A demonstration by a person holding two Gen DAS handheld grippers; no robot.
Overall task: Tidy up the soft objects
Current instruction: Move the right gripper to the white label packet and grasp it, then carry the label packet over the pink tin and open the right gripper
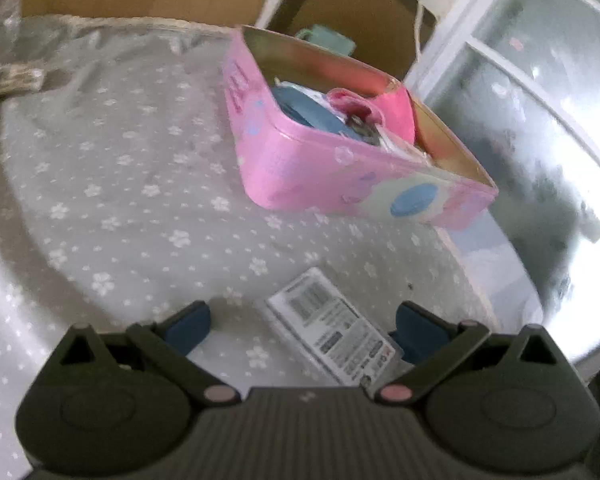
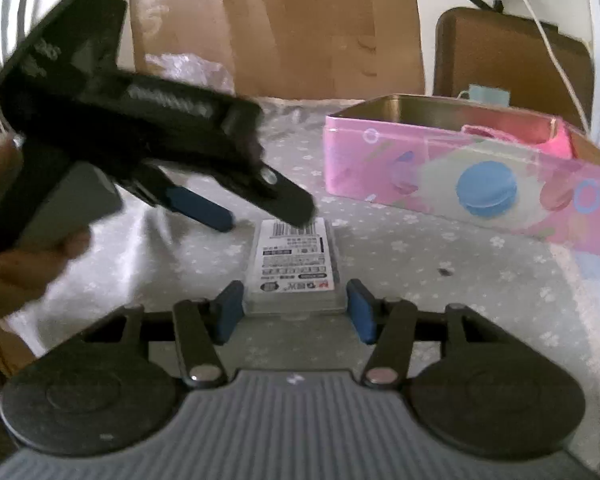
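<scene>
A flat clear packet with a white barcode label (image 2: 294,264) lies on the grey flowered tablecloth (image 2: 420,280). My right gripper (image 2: 296,312) is open, its blue pads either side of the packet's near end, apart from it. My left gripper (image 1: 300,324) is open above the same packet (image 1: 332,336); in the right wrist view it (image 2: 260,208) hovers over the packet's far end. An open pink tin (image 1: 340,168) stands beyond, holding a blue soft item (image 1: 304,108) and a pink one (image 1: 392,112). The tin also shows in the right wrist view (image 2: 460,184).
Brown cardboard (image 2: 300,28) and a brown case (image 2: 512,56) stand behind the table. A small folded label (image 1: 14,80) lies at the far left. The table edge (image 1: 472,280) runs along the right, with a glass door (image 1: 540,80) beyond it.
</scene>
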